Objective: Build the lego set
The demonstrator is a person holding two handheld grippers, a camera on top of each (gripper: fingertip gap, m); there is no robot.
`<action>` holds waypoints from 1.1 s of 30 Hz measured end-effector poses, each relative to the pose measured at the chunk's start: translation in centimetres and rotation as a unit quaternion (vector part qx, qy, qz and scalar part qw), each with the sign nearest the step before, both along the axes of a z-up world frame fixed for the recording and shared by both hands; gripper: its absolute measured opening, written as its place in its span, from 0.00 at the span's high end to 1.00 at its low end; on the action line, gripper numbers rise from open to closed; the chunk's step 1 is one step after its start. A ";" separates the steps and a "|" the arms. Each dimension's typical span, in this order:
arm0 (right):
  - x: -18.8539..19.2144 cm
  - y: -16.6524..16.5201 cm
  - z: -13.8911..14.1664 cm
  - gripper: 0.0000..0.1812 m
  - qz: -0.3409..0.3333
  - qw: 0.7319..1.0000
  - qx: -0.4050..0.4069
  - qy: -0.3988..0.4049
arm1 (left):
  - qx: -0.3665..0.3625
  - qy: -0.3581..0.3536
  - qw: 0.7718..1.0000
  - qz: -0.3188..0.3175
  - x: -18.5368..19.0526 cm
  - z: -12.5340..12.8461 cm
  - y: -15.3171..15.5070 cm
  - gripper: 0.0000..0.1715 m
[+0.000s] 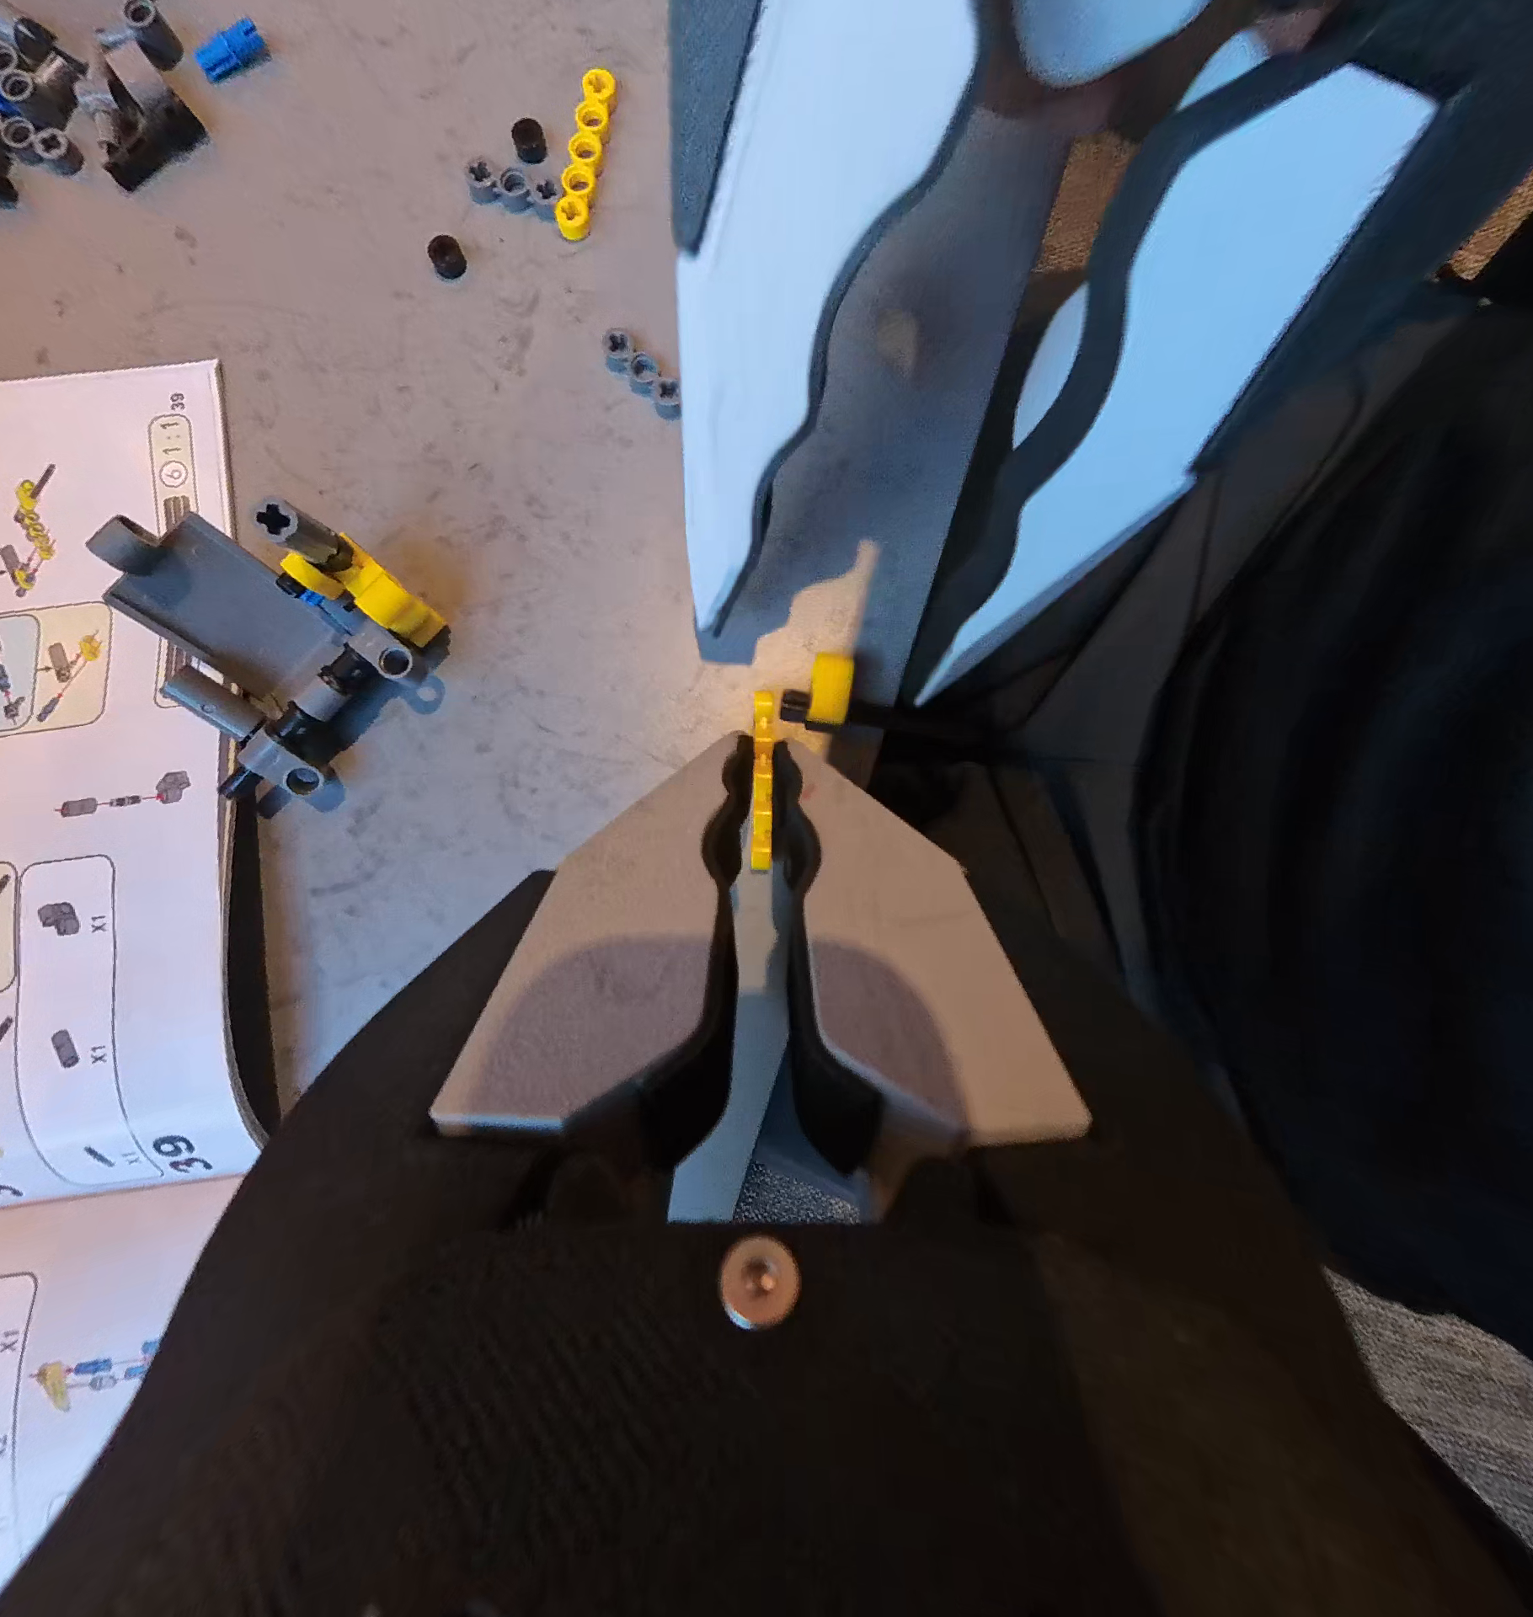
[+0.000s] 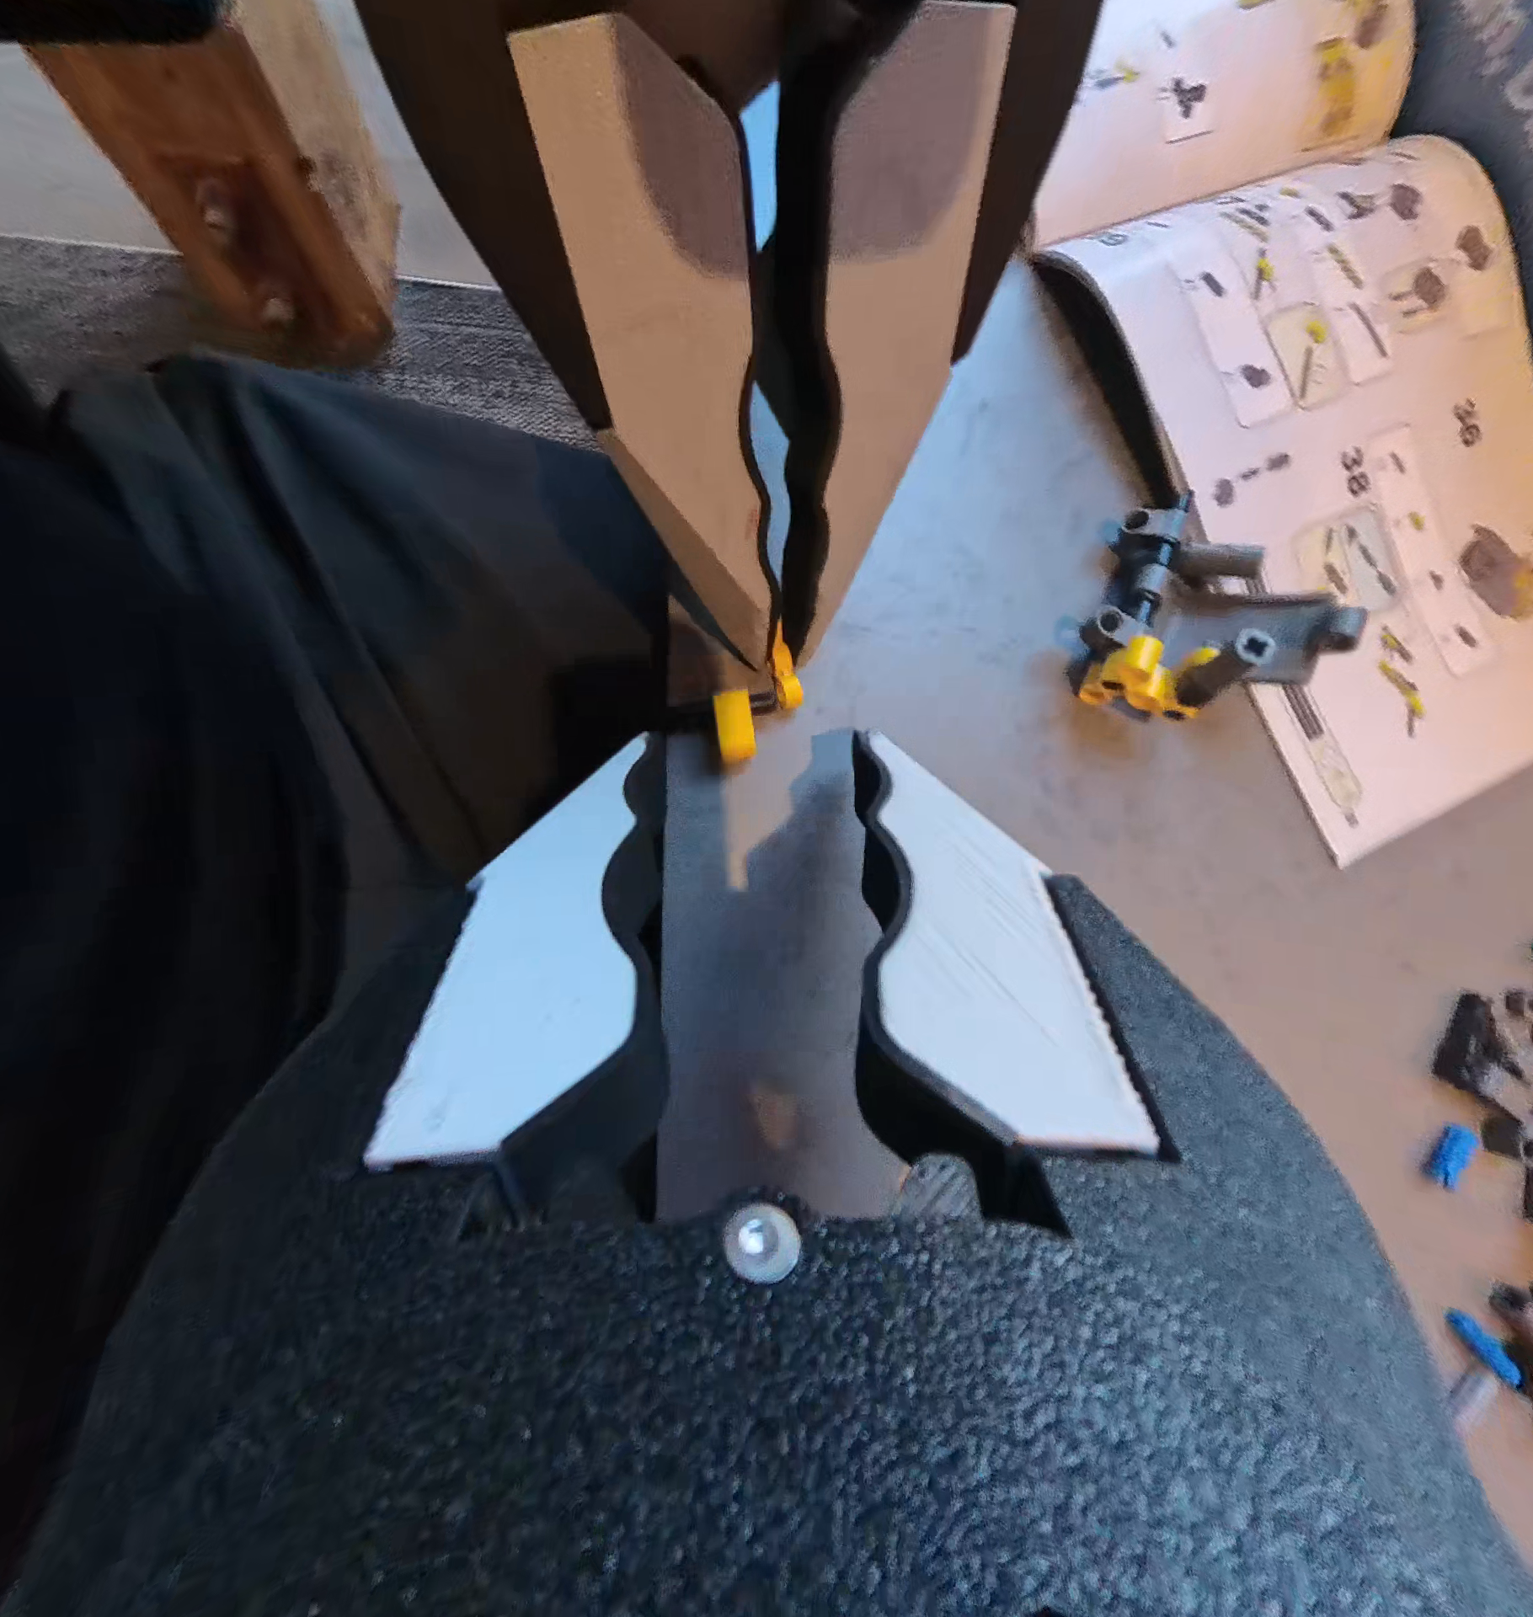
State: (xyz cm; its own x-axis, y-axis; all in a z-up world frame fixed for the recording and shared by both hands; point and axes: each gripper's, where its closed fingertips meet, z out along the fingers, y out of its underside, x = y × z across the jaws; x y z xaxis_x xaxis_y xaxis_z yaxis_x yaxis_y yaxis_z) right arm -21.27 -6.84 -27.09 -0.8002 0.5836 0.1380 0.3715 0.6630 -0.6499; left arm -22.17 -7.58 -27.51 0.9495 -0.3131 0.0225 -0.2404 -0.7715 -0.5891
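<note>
While the left gripper (image 1: pixel 761 770) pinches a thin yellow beam (image 1: pixel 762 792) edge-on, its tip juts free toward a yellow bush (image 2: pixel 733 722) on a black axle (image 1: pixel 868 719). The right gripper (image 2: pixel 750 744) gapes wide beside them, holding nothing, above the grey tabletop (image 1: pixel 500 455).

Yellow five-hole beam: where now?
Left wrist view, upper middle: the yellow five-hole beam lies loose on the grey tabletop, beside a grey connector.

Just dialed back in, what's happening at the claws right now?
The left claw is shut on a thin yellow beam, held on edge above the grey table. A black axle with a yellow bush meets the beam's tip. The right claw is open, close to the bush. A half-built grey assembly lies beside the instruction booklet.
</note>
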 end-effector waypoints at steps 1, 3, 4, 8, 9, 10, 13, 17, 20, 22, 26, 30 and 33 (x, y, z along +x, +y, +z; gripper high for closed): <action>-0.1 -0.2 -0.1 0.77 0.012 1.000 0.001 -0.004 | 0.000 -0.001 1.000 -0.002 0.0 0.0 0.0 0.98; -0.1 -0.5 -0.5 0.78 0.037 0.999 0.009 -0.012 | 0.001 -0.001 1.000 -0.005 0.0 0.0 0.0 0.98; -0.1 -0.6 -0.6 0.78 0.047 0.999 0.013 -0.014 | 0.003 0.000 1.000 -0.008 0.0 0.0 0.0 0.98; 0.2 -0.5 -0.6 0.79 0.071 0.997 0.003 -0.031 | 0.004 0.001 1.000 -0.016 0.0 0.0 0.0 0.98; 0.2 -0.4 -0.5 0.79 0.072 0.997 -0.001 -0.036 | 0.003 0.001 1.000 -0.017 0.1 0.0 0.0 0.98; 0.2 -0.4 -0.4 0.79 0.072 0.997 -0.006 -0.038 | 0.003 0.002 1.000 -0.019 0.0 0.0 0.1 0.98; -0.1 -0.3 -0.2 0.82 0.070 0.997 -0.011 -0.039 | 0.005 0.009 1.000 -0.024 0.0 0.0 0.1 0.98; -0.2 -0.5 -0.2 0.84 0.078 0.996 -0.017 -0.034 | 0.008 0.014 0.999 -0.027 0.0 0.0 0.2 0.98; -0.2 -0.6 -0.2 0.87 0.088 0.996 -0.019 -0.028 | 0.009 0.014 0.999 -0.031 0.1 0.0 0.2 0.98; -0.3 -0.7 -0.2 0.87 0.089 0.995 -0.019 -0.030 | 0.009 0.012 0.999 -0.033 0.1 0.0 0.2 0.98; -0.4 -0.7 -0.3 0.88 0.090 0.995 -0.023 -0.032 | 0.009 0.009 0.999 -0.035 0.1 0.0 0.2 0.98; -0.3 -0.8 -0.3 0.88 0.093 0.995 -0.027 -0.032 | 0.012 0.012 0.999 -0.037 0.1 0.0 0.2 0.98; -0.3 -0.7 -0.3 0.89 0.099 0.994 -0.036 -0.042 | 0.017 0.021 0.999 -0.047 0.1 0.0 0.2 0.99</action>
